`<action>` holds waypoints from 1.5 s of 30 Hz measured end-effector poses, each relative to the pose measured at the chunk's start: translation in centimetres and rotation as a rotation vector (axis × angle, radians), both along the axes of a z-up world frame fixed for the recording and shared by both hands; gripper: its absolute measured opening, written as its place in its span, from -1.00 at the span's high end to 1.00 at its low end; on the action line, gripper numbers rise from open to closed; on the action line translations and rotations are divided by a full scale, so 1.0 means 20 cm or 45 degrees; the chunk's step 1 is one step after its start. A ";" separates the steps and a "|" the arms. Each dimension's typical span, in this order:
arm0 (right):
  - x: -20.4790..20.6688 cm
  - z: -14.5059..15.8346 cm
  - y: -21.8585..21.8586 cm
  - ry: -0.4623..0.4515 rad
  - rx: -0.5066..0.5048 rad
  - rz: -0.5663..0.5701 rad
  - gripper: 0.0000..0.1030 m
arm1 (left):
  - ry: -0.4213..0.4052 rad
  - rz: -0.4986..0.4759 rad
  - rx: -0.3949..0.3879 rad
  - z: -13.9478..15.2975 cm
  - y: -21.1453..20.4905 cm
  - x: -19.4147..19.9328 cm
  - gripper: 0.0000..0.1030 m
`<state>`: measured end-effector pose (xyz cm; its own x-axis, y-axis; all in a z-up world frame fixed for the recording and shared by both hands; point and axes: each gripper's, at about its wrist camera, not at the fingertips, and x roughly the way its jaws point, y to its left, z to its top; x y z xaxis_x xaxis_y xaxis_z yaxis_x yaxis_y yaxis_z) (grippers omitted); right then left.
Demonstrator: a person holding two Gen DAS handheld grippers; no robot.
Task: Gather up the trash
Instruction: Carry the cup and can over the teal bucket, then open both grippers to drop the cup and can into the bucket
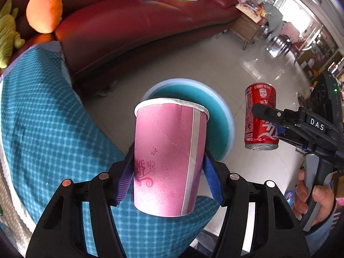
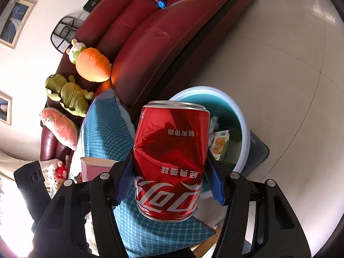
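Observation:
My left gripper (image 1: 168, 178) is shut on a pink paper cup (image 1: 169, 157), held upright above the table edge, just short of a light blue trash bin (image 1: 228, 116) on the floor. My right gripper (image 2: 169, 178) is shut on a dented red cola can (image 2: 172, 159), held upside down near the same bin (image 2: 243, 116). The can (image 1: 261, 116) and right gripper (image 1: 268, 120) also show at the right of the left wrist view. The pink cup (image 2: 94, 167) shows at the lower left of the right wrist view. The bin holds a carton (image 2: 219, 144) and crumpled paper.
A teal checked tablecloth (image 1: 43, 133) covers the table below both grippers. A dark red sofa (image 1: 133, 28) stands behind, with an orange carrot plush (image 2: 92, 64), a green plush (image 2: 66, 94) and papers on it. Glossy tiled floor (image 1: 258, 68) surrounds the bin.

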<state>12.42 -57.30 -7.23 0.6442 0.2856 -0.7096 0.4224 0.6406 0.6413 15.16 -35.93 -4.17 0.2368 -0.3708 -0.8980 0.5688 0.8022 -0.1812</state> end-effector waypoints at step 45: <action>0.18 -0.04 0.12 0.148 -0.059 0.056 -0.46 | 0.141 0.097 -0.016 -0.22 0.06 0.04 -0.84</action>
<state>16.05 -54.97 -8.07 0.5443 0.2771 -0.7918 0.4632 0.6877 0.5591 15.98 -34.82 -8.58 0.1640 -0.3667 -0.9157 0.4823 0.8396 -0.2499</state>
